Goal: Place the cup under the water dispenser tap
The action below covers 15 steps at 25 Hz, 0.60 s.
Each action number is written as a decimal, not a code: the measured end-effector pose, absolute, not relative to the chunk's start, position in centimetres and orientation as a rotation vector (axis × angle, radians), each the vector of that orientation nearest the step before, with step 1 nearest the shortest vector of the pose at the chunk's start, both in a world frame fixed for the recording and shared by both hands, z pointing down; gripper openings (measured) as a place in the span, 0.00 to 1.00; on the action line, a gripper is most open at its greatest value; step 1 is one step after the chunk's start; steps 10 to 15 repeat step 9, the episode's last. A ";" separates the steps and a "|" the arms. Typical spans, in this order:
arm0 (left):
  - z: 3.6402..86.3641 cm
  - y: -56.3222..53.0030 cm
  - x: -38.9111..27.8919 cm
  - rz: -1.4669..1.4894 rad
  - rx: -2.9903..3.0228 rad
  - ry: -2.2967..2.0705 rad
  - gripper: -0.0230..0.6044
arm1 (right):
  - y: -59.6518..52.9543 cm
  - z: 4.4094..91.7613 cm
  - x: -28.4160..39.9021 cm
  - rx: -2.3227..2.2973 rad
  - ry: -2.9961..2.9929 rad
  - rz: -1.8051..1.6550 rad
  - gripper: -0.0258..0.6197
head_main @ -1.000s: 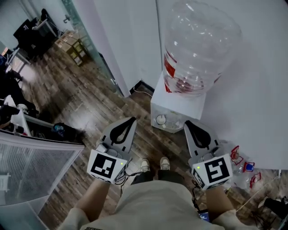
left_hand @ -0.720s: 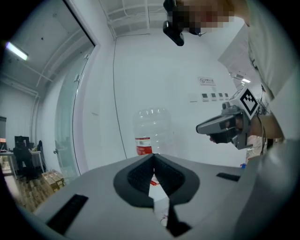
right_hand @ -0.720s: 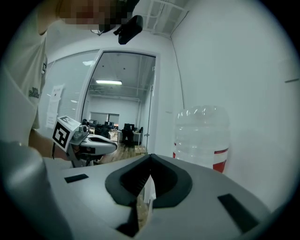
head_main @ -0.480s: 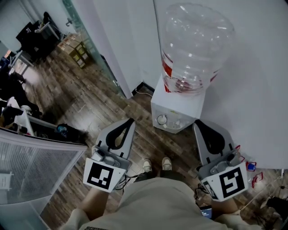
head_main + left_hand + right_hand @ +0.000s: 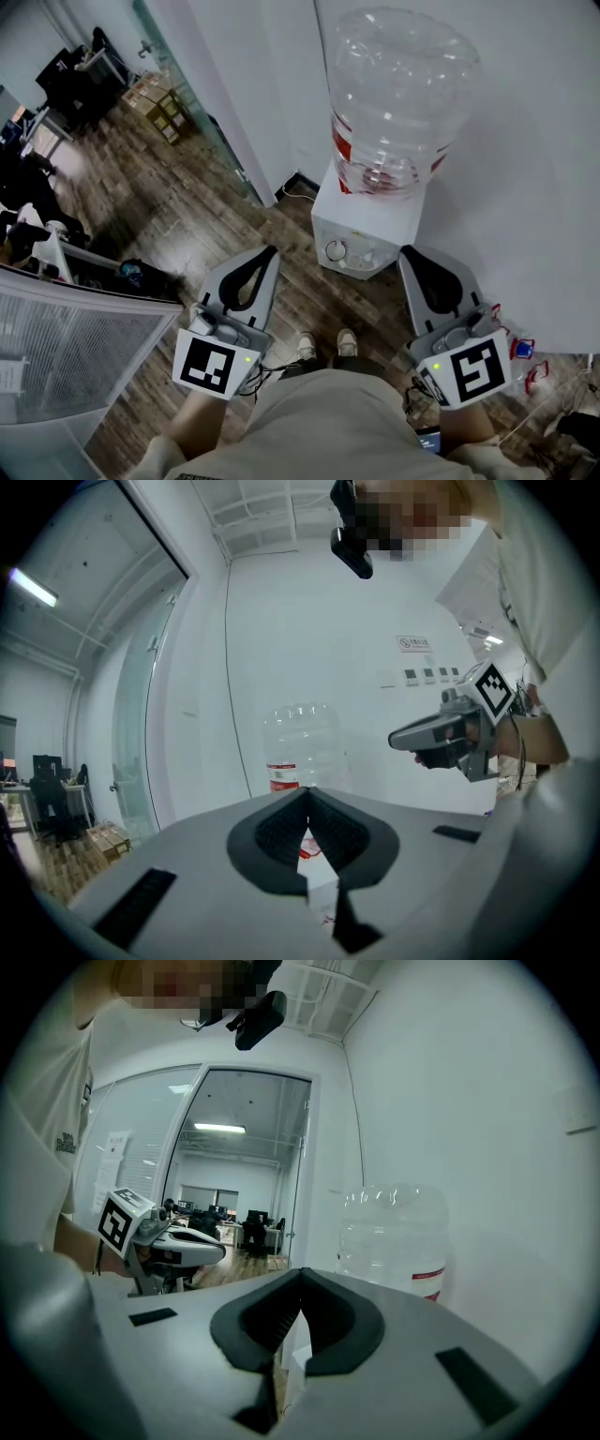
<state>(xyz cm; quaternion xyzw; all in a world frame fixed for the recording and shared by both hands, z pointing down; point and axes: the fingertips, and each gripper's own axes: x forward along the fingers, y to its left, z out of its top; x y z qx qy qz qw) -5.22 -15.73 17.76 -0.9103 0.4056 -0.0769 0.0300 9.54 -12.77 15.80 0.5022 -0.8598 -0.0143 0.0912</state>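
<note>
Over the last second both hands have come up and back toward the person. The right gripper (image 5: 407, 253) has also slid to the right, away from the front of the water dispenser (image 5: 361, 220), while the left gripper (image 5: 271, 251) has kept nearly the same line over the wooden floor (image 5: 187, 206). The right jaws were a hair apart and have since closed. Each gripper view now shows its pads pressed tip to tip with nothing between them, so both sets of fingers are clenched and carry nothing.

The dispenser stands on the floor against the white wall, with the big clear bottle (image 5: 398, 94) upended on top.

At the left of its front edge, seen from above, sits a small round white rim (image 5: 335, 249). It may be the cup standing below the tap, but the steep angle is too poor to tell it from a knob or part of the tap itself. No other cup shows in any view.

If that rim is the cup, it already stands where the task wants it, and the hands lifting away empty would fit that. If it is not, the cup lies out of sight.
</note>
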 end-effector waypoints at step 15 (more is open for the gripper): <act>17.8 -15.3 -5.4 -0.243 -2.806 1.248 0.05 | -12.6 15.9 9.7 1.478 -2.541 -0.057 0.05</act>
